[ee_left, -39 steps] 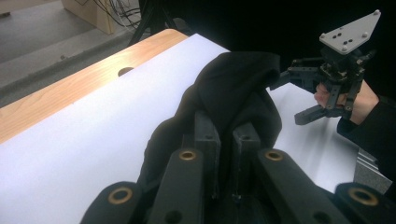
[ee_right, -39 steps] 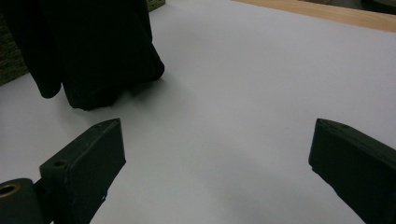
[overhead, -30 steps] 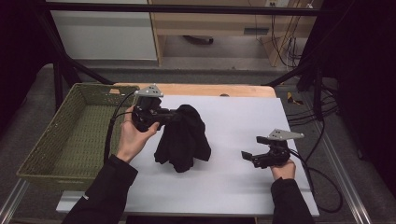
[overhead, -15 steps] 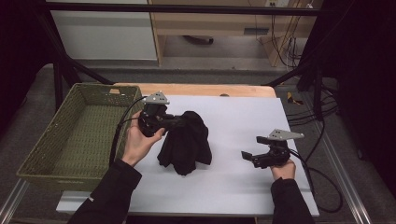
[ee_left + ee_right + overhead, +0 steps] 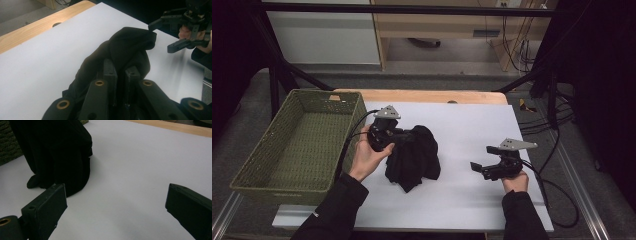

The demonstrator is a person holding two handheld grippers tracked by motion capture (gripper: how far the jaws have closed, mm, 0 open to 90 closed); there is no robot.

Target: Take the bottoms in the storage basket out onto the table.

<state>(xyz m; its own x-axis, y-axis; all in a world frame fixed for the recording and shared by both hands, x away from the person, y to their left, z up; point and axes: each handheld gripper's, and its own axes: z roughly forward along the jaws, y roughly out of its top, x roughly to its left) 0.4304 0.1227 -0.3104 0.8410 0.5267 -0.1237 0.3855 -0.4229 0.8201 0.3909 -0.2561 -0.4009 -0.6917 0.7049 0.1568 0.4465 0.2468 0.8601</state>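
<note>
My left tongs (image 5: 398,137) are clamped on a fold of the soft, limp black cloth (image 5: 414,157) draped mid-table (image 5: 472,125), my right tongs (image 5: 479,167) apart nearby; I judge gripping bunched fabric holds best.

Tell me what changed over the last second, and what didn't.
The left gripper, shut on the black cloth, came down toward the table, so the cloth now sags lower on the white sheet. Nothing was let go. The right gripper stayed put with its fingers open, and the green basket did not move.
</note>
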